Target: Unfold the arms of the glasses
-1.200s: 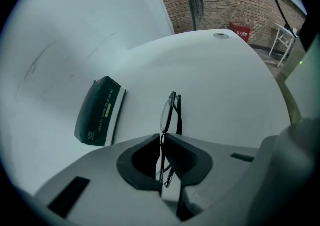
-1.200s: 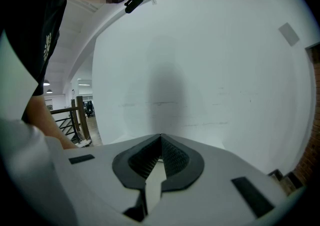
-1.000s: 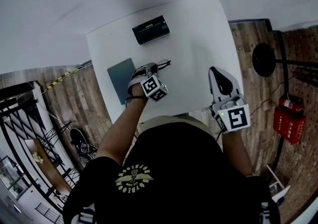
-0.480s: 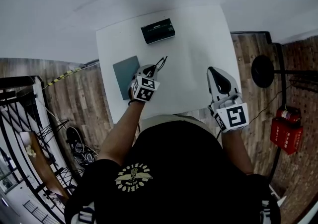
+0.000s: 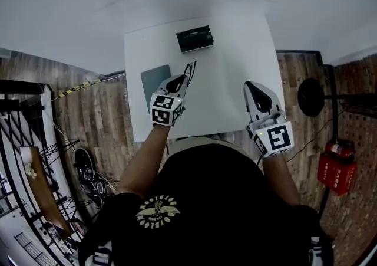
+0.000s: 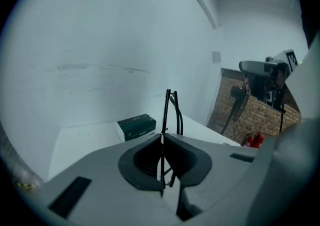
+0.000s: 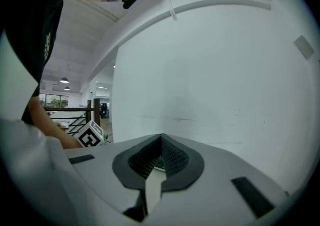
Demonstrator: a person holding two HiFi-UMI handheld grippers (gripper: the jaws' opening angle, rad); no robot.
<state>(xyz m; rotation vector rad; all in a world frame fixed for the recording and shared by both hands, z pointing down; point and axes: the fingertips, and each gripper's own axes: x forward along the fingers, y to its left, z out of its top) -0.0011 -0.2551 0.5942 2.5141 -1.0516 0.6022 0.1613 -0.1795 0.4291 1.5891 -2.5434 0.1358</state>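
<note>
Left gripper [image 5: 178, 84] jaws clamp glasses [image 6: 166, 113] above tabletop [image 5: 235, 52]; right gripper [image 5: 257, 95] jaws closed, empty; arms look folded, unfolding not started

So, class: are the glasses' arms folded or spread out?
Folded, it seems: the glasses stand clamped in the left gripper as thin black bars lying close together, none swung out.

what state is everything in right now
left tool: shut on the glasses
glasses: held up off the table, arms look folded
right tool: shut, holding nothing
green box: closed, flat on the table
grey mat: flat on the table
</note>
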